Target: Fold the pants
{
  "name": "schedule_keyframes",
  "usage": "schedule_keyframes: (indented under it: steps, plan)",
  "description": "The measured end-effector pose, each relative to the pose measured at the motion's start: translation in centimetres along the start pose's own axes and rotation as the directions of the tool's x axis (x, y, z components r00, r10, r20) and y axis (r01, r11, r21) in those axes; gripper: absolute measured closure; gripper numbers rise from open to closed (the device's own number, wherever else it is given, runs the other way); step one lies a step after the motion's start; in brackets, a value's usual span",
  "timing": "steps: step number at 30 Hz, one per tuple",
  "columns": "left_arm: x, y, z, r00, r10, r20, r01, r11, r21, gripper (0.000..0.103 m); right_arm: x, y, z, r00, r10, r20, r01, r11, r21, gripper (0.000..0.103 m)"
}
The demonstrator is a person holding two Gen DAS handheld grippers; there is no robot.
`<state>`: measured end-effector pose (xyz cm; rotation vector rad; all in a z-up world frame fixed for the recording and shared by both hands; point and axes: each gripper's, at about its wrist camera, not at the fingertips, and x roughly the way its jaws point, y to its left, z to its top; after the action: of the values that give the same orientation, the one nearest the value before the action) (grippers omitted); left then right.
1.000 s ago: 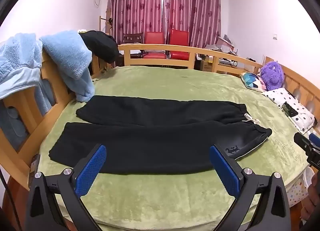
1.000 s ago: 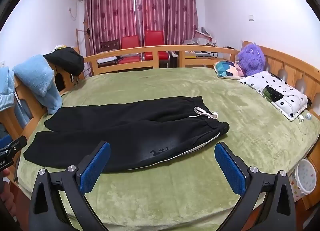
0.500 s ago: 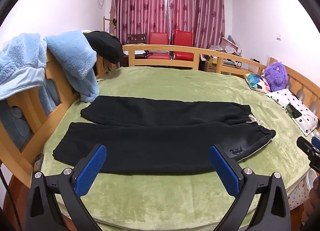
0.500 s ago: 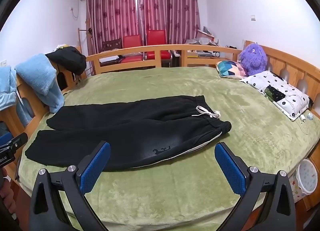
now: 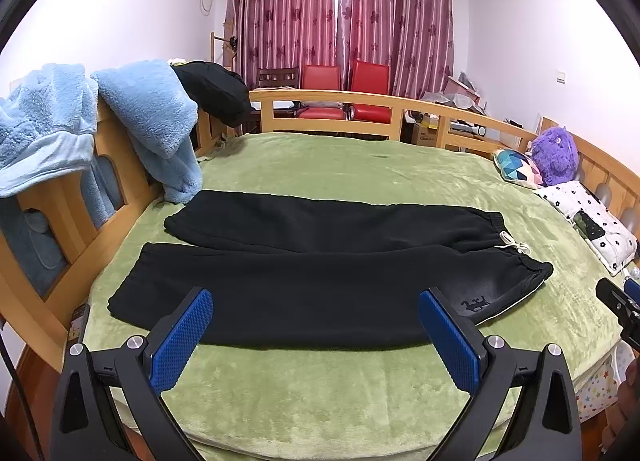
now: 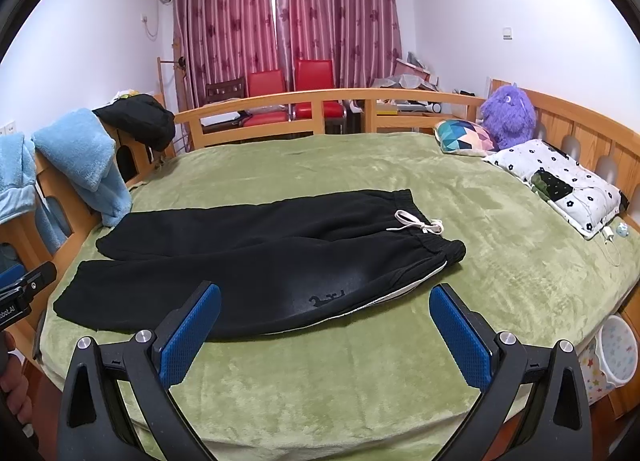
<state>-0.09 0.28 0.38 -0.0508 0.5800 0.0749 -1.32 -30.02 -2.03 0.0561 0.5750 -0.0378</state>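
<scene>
On the green blanket (image 5: 360, 177) covering the bed, the black pants (image 5: 320, 281) lie spread flat, unfolded, legs running toward the left rail and the waistband with its white drawstring (image 6: 420, 226) off to the right. Blue fleece (image 5: 152, 121) is draped over the wooden rail (image 5: 328, 99) near the cuffs. Both grippers hang over the near edge of the bed, not touching anything: left gripper (image 5: 316, 325) has its blue pads spread wide, and right gripper (image 6: 325, 321) is the same, wide apart, nothing between them.
</scene>
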Motion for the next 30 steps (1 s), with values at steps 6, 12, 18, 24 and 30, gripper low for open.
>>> schedule_keyframes:
  steps: [6, 12, 18, 24, 30]
  plan:
    - [-0.1, 0.0, 0.0, 1.0, -0.009, 0.003, 0.009, 1.0, -0.001, 0.0, -0.1, 0.2, 0.1, 1.0, -0.002, 0.006, 0.002, 1.0, 0.001, 0.0]
    - [-0.2, -0.1, 0.0, 1.0, -0.009, 0.004, 0.009, 1.0, 0.001, 0.0, -0.7, 0.5, 0.3, 1.0, -0.004, 0.014, 0.004, 1.0, 0.001, 0.0]
    - [-0.1, -0.1, 0.1, 1.0, -0.011, 0.003, 0.011, 1.0, -0.007, 0.0, -1.1, 0.4, 0.4, 1.0, -0.003, 0.019, 0.003, 1.0, 0.001, 0.0]
    - [-0.2, 0.2, 0.0, 1.0, -0.012, 0.006, 0.012, 1.0, -0.01, 0.0, -1.4, 0.3, 0.5, 1.0, -0.002, 0.019, 0.002, 1.0, 0.002, 0.0]
    - [-0.3, 0.3, 0.0, 1.0, -0.009, 0.004, 0.009, 1.0, -0.01, 0.0, -1.5, 0.2, 0.5, 1.0, -0.001, 0.018, 0.001, 1.0, 0.005, 0.0]
